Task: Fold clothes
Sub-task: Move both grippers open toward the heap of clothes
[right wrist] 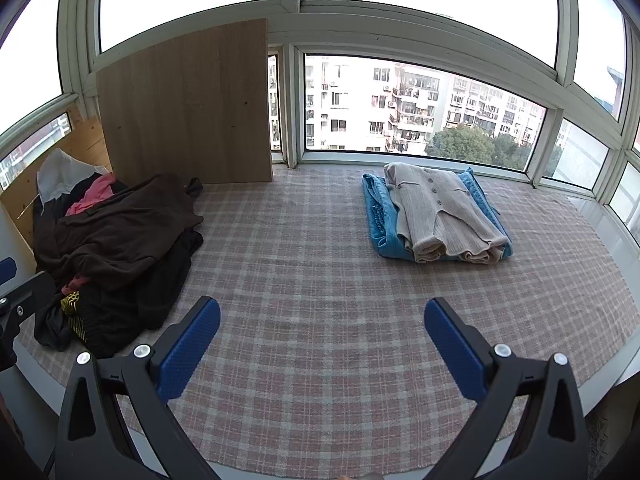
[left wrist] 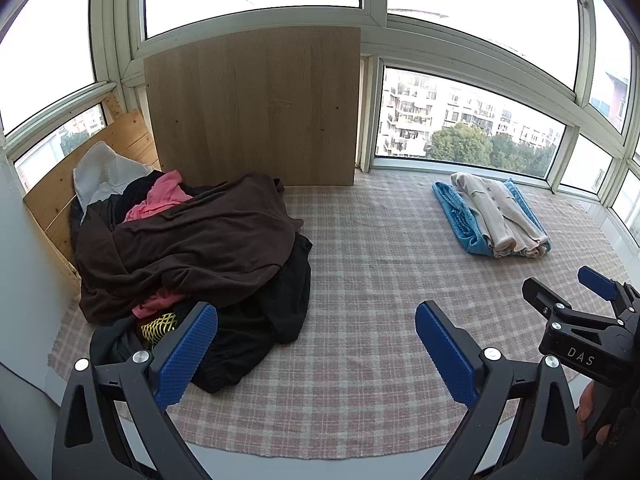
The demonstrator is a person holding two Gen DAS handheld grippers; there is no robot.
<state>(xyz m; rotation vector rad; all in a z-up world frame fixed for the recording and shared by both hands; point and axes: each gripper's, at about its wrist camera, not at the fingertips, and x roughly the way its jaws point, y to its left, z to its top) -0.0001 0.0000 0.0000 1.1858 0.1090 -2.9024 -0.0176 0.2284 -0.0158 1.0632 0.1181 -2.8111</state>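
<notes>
A loose heap of unfolded clothes [left wrist: 192,256] fills the left of the left wrist view, lying on the pink-and-grey checked cloth [left wrist: 360,280] that covers the surface. A rumpled dark brown garment [left wrist: 192,236] is draped over the top, with pink fabric [left wrist: 160,200] showing above and below it, black garments [left wrist: 256,320] spilling toward the lower middle, a yellow-patterned piece [left wrist: 158,326] at the near edge and a white garment [left wrist: 104,172] at the back left.

In the upper right of the right wrist view, well apart from the heap, lies a folded beige ribbed knit cardigan [right wrist: 440,216] with buttons, on top of a folded blue garment [right wrist: 380,216].

The left tool [left wrist: 316,338] stands wide open and empty, its blue pads over the heap's near edge. The right tool [right wrist: 322,334] is likewise spread wide, holding nothing, above bare checked cloth.
</notes>
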